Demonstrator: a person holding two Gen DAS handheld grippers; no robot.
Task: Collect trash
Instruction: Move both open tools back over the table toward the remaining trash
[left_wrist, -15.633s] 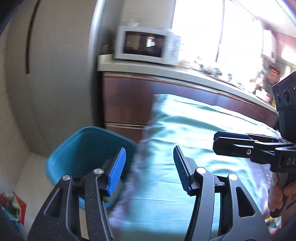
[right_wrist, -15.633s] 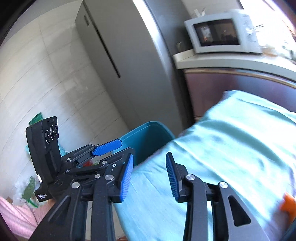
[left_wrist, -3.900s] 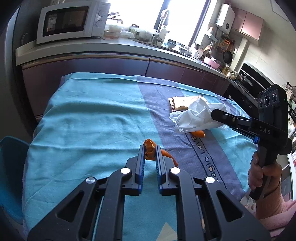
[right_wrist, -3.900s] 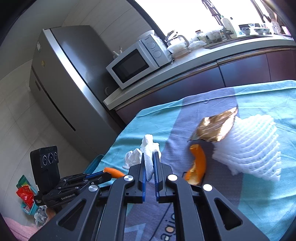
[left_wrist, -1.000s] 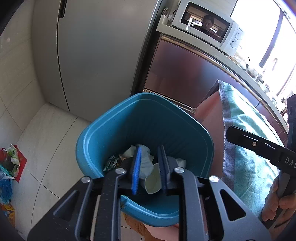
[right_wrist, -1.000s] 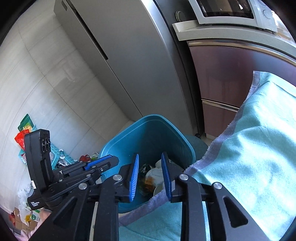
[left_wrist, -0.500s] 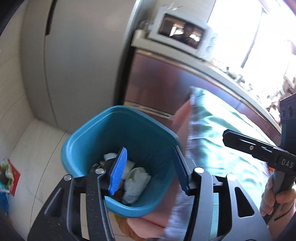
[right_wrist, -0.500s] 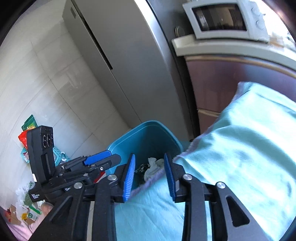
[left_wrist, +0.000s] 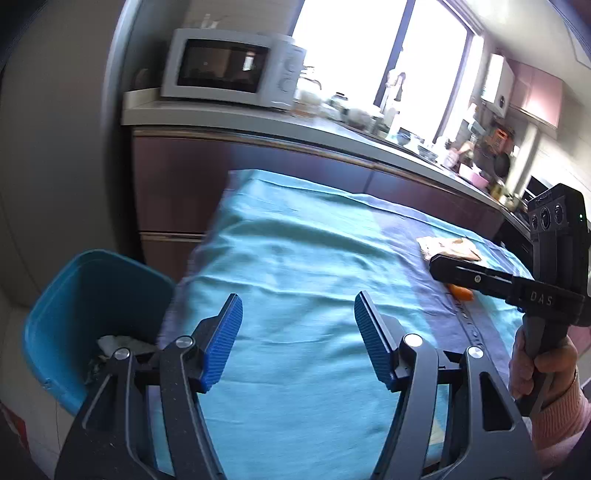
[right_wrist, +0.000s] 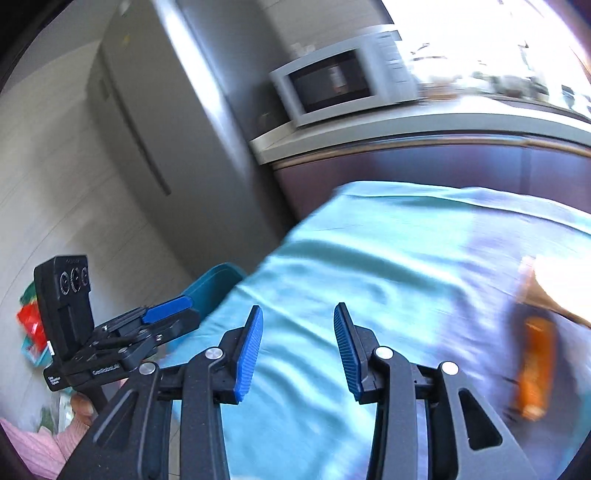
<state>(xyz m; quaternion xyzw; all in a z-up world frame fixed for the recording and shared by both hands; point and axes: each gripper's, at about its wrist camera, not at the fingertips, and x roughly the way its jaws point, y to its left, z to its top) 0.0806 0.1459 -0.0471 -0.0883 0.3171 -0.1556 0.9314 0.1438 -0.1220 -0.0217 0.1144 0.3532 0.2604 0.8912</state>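
My left gripper (left_wrist: 298, 339) is open and empty above the near left part of the teal cloth (left_wrist: 295, 266). My right gripper (right_wrist: 297, 345) is open and empty over the same cloth (right_wrist: 369, 266). A blue bin (left_wrist: 66, 295) stands on the floor at the table's left end with white crumpled trash (left_wrist: 114, 341) inside. An orange peel (right_wrist: 535, 373) lies on the cloth to the right, blurred, and shows small in the left wrist view (left_wrist: 461, 291). A gold wrapper (left_wrist: 448, 247) lies further back.
A white microwave (left_wrist: 229, 68) sits on a counter (left_wrist: 295, 129) behind the table, next to a grey fridge (right_wrist: 159, 147). Colourful packets (right_wrist: 31, 325) lie on the tiled floor. The right gripper's body (left_wrist: 517, 288) crosses the left wrist view.
Both grippers have swung from over the bin back toward the table. Both sets of jaws have opened wider, and the peel and tissue held earlier are gone from them.
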